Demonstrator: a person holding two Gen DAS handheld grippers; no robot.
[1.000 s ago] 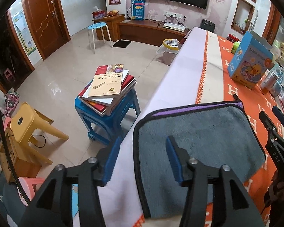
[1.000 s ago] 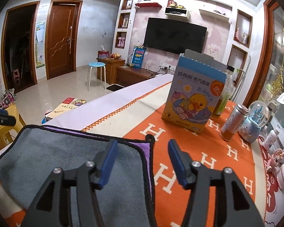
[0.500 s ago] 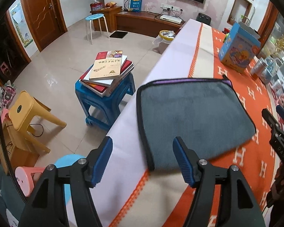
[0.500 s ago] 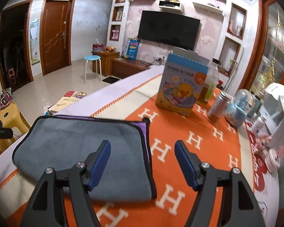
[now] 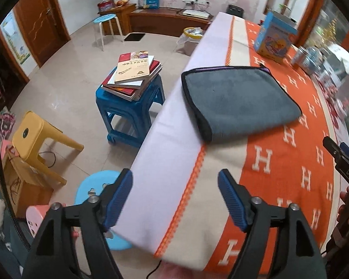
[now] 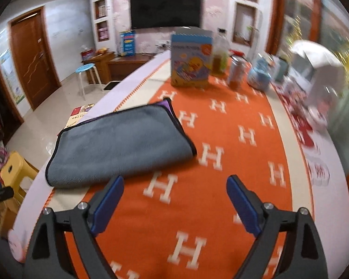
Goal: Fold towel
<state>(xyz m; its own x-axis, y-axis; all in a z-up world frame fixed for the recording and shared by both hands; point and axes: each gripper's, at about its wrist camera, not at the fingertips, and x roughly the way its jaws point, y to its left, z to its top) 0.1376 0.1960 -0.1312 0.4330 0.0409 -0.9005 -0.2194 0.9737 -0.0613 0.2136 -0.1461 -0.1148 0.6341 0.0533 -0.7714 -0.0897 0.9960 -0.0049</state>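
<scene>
Folded towel (image 5: 238, 102) lies beyond both spread jaws

Left gripper (image 5: 174, 195): jaws spread wide, blue pads facing each other, nothing between them, held level. Right gripper (image 6: 174, 200): same wide-spread pose, empty, pointing forward; its black tip visible at the left view's right edge.

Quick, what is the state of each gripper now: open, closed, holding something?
Left gripper: open, holding nothing, short of the gray towel.
Right gripper: open, holding nothing, above the orange tablecloth.
</scene>
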